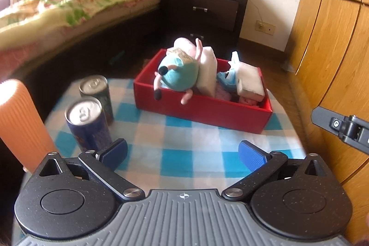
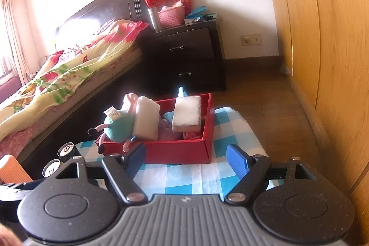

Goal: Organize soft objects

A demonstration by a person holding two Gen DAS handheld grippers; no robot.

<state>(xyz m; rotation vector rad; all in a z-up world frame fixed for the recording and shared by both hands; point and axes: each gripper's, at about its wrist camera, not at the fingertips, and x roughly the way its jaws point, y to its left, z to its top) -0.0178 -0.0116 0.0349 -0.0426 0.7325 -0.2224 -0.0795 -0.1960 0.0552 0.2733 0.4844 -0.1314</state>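
A red box (image 1: 207,111) (image 2: 175,151) stands on the blue-and-white checked tablecloth (image 1: 175,146) (image 2: 207,176). A plush toy in a teal dress (image 1: 178,72) (image 2: 121,126) lies in its left end, legs hanging over the wall. Two white sponge blocks (image 1: 208,72) (image 1: 250,81) (image 2: 147,119) (image 2: 187,113) and pink and blue cloths fill the remainder of the box. My left gripper (image 1: 183,155) hangs open over the cloth, short of the box, nothing between its blue pads. My right gripper (image 2: 185,159) stands open too, close before the box's near wall, empty.
Two drink cans (image 1: 88,122) (image 1: 96,91) stand left of the box beside an orange ribbed object (image 1: 20,121). The bed (image 1: 69,6) runs along the left, a dark nightstand (image 1: 207,13) behind the table, wooden wardrobe doors (image 1: 334,38) on the right.
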